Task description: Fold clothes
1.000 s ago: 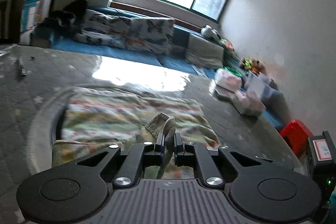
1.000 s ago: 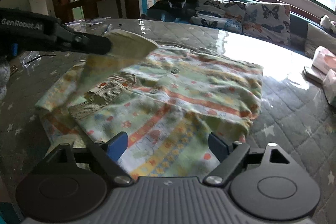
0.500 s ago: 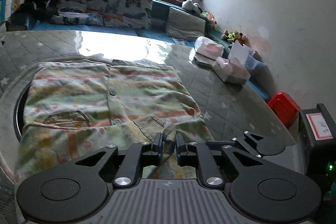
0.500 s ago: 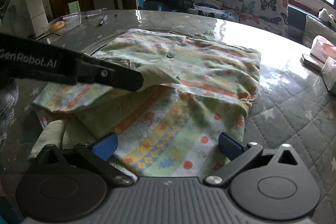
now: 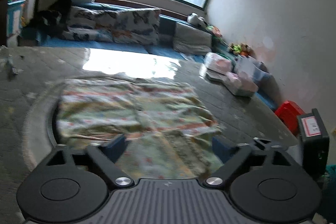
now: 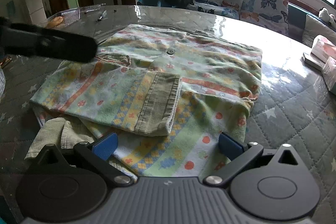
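Observation:
A patterned green, yellow and orange shirt (image 6: 189,68) lies on the grey quilted table (image 6: 294,102); it also shows blurred in the left wrist view (image 5: 134,110). One sleeve with a ribbed olive cuff (image 6: 161,104) lies folded across the shirt's front. The other ribbed cuff (image 6: 50,133) sticks out at the near left. My left gripper (image 5: 168,146) is open and empty above the shirt's near edge; it shows as a dark blurred bar in the right wrist view (image 6: 52,45) at the left. My right gripper (image 6: 167,145) is open and empty over the shirt's near hem.
Tissue packs and boxes (image 5: 229,75) sit at the table's right side. A pen (image 6: 101,15) and a clear plastic tray (image 6: 69,16) lie at the far left. A sofa with butterfly cushions (image 6: 241,1) stands behind. A red stool (image 5: 287,112) is right of the table.
My left gripper has opened and let go of the sleeve cuff, which now lies folded across the shirt. The left gripper has drawn back to the left. The right gripper stayed open.

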